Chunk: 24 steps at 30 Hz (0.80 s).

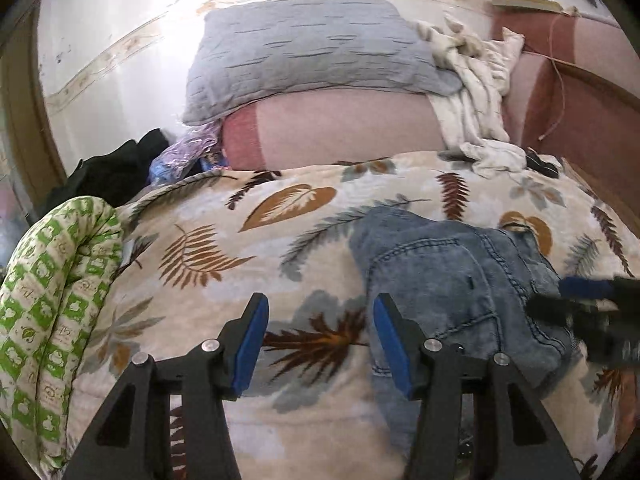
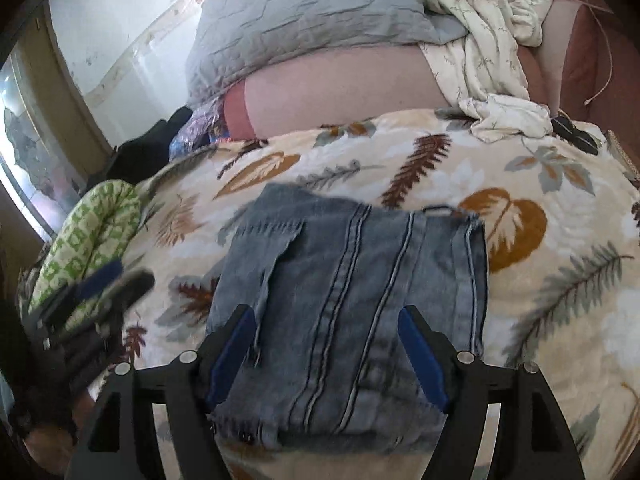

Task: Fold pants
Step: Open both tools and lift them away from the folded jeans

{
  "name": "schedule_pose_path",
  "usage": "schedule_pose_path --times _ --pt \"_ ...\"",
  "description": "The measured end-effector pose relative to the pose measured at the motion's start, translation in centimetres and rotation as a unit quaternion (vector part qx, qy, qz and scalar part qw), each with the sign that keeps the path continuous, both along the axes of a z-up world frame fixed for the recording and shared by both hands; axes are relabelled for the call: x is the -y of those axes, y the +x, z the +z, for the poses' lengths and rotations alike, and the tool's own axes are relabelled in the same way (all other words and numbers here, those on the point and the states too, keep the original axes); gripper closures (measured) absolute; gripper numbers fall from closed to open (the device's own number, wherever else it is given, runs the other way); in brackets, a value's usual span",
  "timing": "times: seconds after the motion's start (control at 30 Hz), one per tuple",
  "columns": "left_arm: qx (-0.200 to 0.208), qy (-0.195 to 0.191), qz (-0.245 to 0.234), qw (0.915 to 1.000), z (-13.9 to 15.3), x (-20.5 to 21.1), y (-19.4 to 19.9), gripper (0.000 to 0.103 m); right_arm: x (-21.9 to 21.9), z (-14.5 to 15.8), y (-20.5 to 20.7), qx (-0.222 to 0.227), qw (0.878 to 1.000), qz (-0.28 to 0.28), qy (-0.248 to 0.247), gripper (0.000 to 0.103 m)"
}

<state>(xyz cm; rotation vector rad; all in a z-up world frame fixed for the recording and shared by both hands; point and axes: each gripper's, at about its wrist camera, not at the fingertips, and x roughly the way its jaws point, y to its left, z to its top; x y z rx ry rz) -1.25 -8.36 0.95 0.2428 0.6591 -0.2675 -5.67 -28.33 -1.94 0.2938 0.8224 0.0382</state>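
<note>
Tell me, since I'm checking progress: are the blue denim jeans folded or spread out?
Folded. The blue denim jeans lie as a compact stacked rectangle on the leaf-print blanket, no legs stretched out.

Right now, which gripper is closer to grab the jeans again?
Probably the right gripper: its open fingers frame the folded jeans. The left gripper frames bare blanket beside them.

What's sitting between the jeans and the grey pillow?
Only bare leaf-print blanket, then the pink cushion the pillow rests on. Nothing loose lies past the jeans; the right wrist view shows it best.
</note>
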Motion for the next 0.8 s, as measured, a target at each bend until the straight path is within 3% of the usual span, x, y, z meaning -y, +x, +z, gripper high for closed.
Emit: schedule_pose_path --times 0.47,0.8 --pt "-0.008 0.029 0.022 0.9993 -1.6 0.3 1.4 0.047 -2.0 -2.4 0.3 -0.04 0.998 0.022 -0.031 0.026" --pt "-0.022 0.04 0.039 0.9982 -2.6 -0.1 2.3 0.047 -2.8 -4.5 0.8 -0.056 0.994 0.028 -0.086 0.012"
